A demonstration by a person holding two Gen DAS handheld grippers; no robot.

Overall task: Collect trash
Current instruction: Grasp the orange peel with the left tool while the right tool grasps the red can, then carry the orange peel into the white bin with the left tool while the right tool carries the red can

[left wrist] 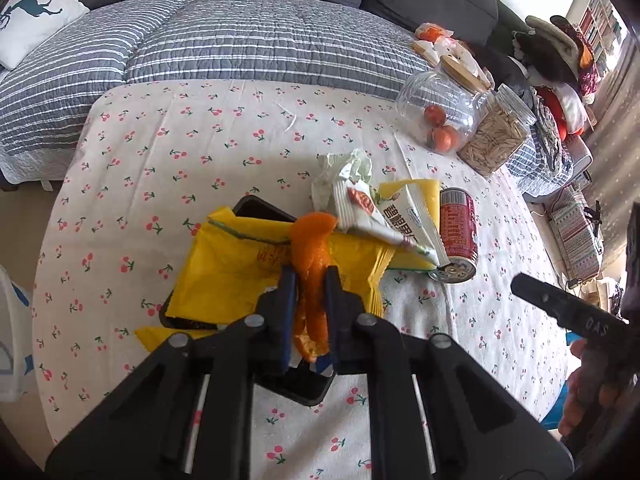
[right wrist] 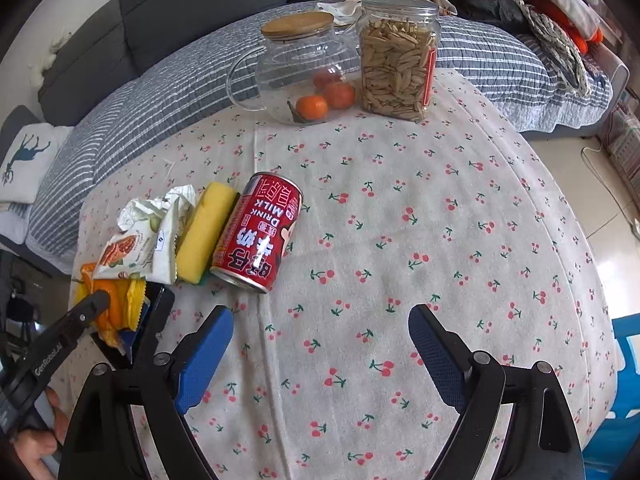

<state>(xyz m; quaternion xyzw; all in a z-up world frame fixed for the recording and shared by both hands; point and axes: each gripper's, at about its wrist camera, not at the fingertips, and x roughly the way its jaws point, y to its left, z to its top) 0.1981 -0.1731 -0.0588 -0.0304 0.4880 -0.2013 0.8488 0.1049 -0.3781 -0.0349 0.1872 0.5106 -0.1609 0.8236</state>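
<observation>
My left gripper (left wrist: 310, 276) is shut on an orange peel (left wrist: 310, 248) and holds it over a black tray (left wrist: 256, 204) lined with a yellow bag (left wrist: 232, 272). A white snack wrapper (left wrist: 384, 216), crumpled paper (left wrist: 344, 168), a yellow sponge (left wrist: 424, 188) and a red milk can (left wrist: 458, 232) lie just beyond. My right gripper (right wrist: 320, 332) is open and empty over the tablecloth, in front of the can (right wrist: 258, 232). In the right wrist view the sponge (right wrist: 204, 232), the wrapper (right wrist: 136, 252) and the left gripper (right wrist: 116, 312) with the peel show at left.
A glass jug with oranges (right wrist: 304, 76) and a jar of seeds (right wrist: 396, 60) stand at the table's far edge. The cherry-print tablecloth (right wrist: 400, 220) covers the table. A striped sofa (left wrist: 240, 40) lies behind it.
</observation>
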